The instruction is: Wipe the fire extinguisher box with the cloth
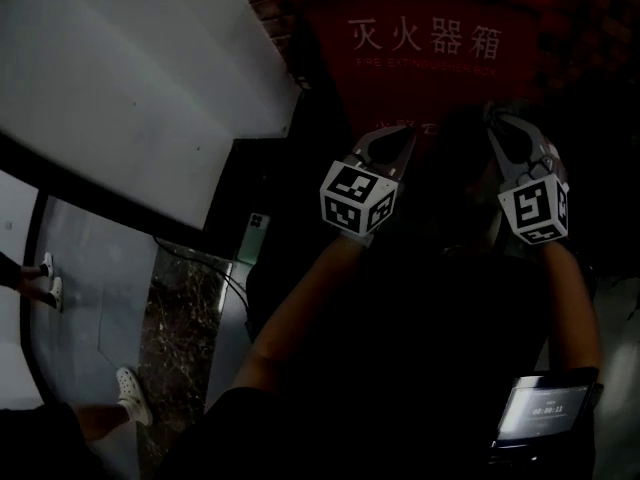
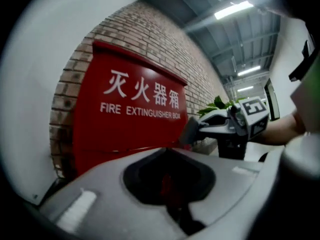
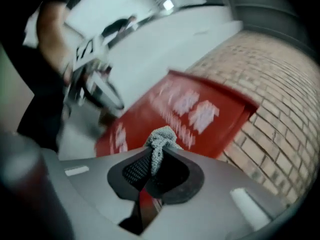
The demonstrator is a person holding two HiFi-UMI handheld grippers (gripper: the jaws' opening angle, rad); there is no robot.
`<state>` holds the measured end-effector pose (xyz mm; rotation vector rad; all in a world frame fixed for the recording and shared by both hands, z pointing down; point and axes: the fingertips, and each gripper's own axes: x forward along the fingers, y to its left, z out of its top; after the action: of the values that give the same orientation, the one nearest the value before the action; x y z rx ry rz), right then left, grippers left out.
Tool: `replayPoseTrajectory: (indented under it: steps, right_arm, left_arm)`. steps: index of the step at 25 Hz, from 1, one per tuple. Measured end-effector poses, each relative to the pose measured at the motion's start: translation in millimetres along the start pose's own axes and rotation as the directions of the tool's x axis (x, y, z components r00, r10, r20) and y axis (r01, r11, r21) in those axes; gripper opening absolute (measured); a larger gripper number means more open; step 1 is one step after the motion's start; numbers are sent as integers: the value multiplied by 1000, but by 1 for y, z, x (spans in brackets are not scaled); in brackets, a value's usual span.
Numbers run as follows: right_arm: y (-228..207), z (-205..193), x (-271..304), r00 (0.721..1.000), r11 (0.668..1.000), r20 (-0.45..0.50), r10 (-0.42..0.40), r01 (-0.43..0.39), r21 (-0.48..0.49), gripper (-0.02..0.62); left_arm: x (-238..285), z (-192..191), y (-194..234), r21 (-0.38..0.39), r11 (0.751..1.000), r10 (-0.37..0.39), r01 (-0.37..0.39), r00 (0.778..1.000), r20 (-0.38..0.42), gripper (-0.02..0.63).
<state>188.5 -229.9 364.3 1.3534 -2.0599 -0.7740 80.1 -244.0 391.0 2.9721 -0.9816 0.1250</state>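
Note:
The red fire extinguisher box (image 1: 420,58) stands against a brick wall, straight ahead of both grippers. My right gripper (image 1: 496,124) is shut on a bunched grey mesh cloth (image 3: 161,140), which sticks out past its jaws toward the box (image 3: 200,119). That view is blurred. My left gripper (image 1: 404,139) is held up beside it on the left, its jaws together with nothing between them. In the left gripper view the box (image 2: 130,129) fills the middle and the right gripper (image 2: 191,132) reaches in from the right. The head view is too dark to show the cloth.
A white slab or pillar (image 1: 130,78) slants across the upper left. The brick wall (image 2: 150,34) runs behind the box. On the floor lie a phone (image 1: 254,236) and a cable (image 1: 200,268). Another person's feet in white shoes (image 1: 130,393) are at the lower left. A lit screen (image 1: 540,408) shows at the lower right.

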Motion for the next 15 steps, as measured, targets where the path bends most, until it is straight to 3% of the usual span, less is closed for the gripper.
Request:
replayPoseTrajectory:
  steps: [3,6,10,15]
  right_arm:
    - [9,64,2,986,975,167,-30,-8,222,35]
    - [21,120,17,954,899,292,-60,-76,432,35]
    - [32,178,52,901,694,408,-151,-197,693,35]
    - [50,237,91,860,425,445,-249,-315,848,35]
  left_arm:
    - [-32,18,26,30,999,41,-41,999,28,3]
    - [-66,39,65,22,994,107,-109,991,75,2]
    - [-114,61,115,6,984,176,-178,977,117,3]
    - [-169,84,158,46,973,218,-226,967,131,3]
